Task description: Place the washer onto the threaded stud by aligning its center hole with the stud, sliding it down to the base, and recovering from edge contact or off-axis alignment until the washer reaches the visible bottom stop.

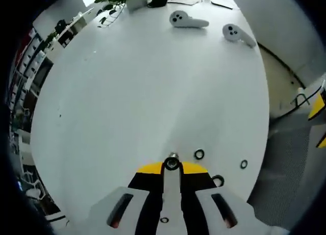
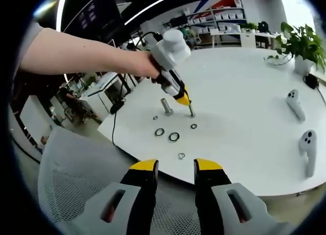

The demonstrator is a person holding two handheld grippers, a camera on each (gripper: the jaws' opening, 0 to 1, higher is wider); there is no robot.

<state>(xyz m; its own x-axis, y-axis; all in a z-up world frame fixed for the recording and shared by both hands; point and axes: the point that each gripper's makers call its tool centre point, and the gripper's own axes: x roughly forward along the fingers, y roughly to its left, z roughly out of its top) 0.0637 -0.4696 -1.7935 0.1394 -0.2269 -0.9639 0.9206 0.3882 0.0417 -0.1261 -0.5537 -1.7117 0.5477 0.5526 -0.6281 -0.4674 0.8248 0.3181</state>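
Steel glints at the tip of the left tool, whose yellow-tipped jaws are clenching a threaded stud and standing it upright on the white bench, probably so it stays steady while a washer is fed onto it. From the right gripper view, a person's hand is pressing that left tool down at a slant, with the stud pinned under its tip near the bench's nearest corner. Loose washers are lying around it: one washer just beside the stud, a smaller ring toward the bench edge, and more rings spread between the stud and the near edge. A short bolt is standing upright just beside the held stud. The right tool is hanging released, jaws parted and holding nothing, back off the bench edge over a mesh chair; no washer looks picked up yet. Two white controllers are lying well apart from the work, toward the far side.
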